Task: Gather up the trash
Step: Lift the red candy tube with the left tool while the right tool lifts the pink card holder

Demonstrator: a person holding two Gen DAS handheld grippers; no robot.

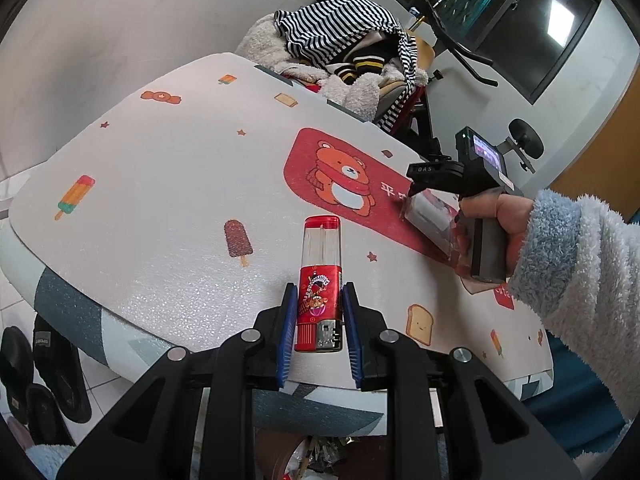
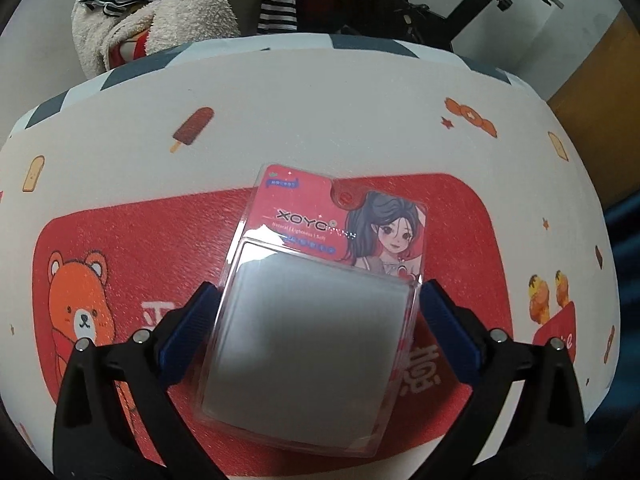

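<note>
Pickup step, by the look of it: left gripper (image 1: 319,312) clamped on the red-and-clear plastic lighter-shaped tube (image 1: 320,284), right gripper (image 2: 316,320) clamped on the clear plastic blister pack with pink card (image 2: 320,288) at 3 o'clock over the cartoon-print white table cover (image 1: 160,184); next, probably carrying both toward a bin.

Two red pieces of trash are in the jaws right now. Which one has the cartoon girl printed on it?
The flat blister pack in the right gripper, with a clear plastic bubble over a pink card. The other is a tall red-capped tube in the left gripper.

White walls (image 1: 120,20) all round, a dark window (image 1: 520,28) up top right, striped clothes (image 1: 336,32) heaped past the table's (image 1: 160,160) far edge, slippers (image 1: 44,372) on tiled floor.
</note>
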